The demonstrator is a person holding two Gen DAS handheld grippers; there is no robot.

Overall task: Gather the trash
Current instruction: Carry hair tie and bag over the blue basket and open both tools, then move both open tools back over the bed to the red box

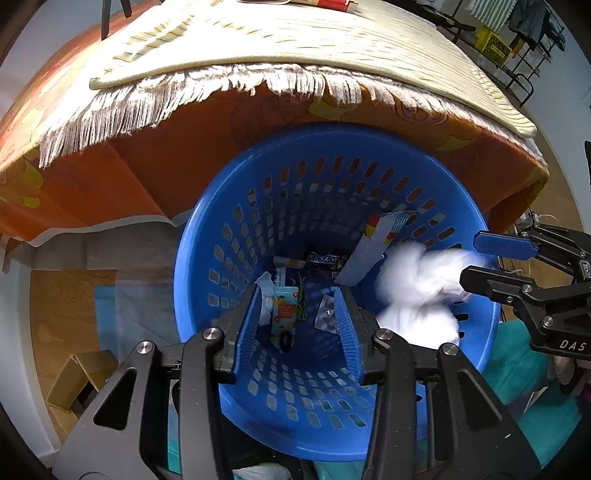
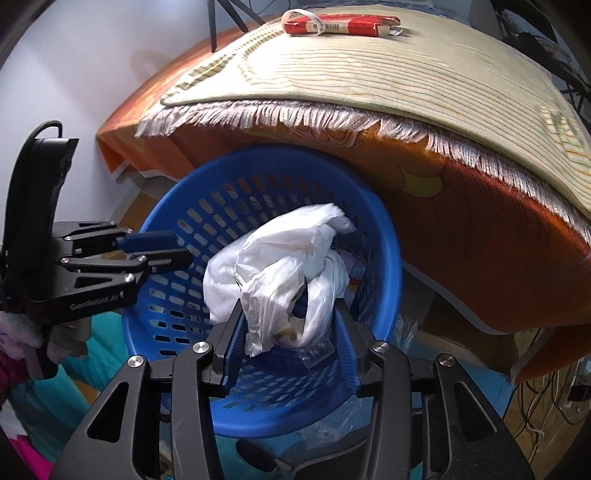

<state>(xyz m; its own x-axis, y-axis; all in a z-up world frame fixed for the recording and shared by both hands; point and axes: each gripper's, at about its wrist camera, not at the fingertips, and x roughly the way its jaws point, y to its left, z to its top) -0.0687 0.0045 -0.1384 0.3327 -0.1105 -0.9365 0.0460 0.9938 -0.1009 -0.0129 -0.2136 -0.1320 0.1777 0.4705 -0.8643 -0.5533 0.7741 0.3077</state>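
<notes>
Crumpled white plastic bag (image 2: pixel 291 273)

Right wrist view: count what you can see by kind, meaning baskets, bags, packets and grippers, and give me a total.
Blue basket: 1
White plastic bag: 1
Red packet on the mat: 1
Grippers: 2, left gripper and right gripper
Total: 5
</notes>
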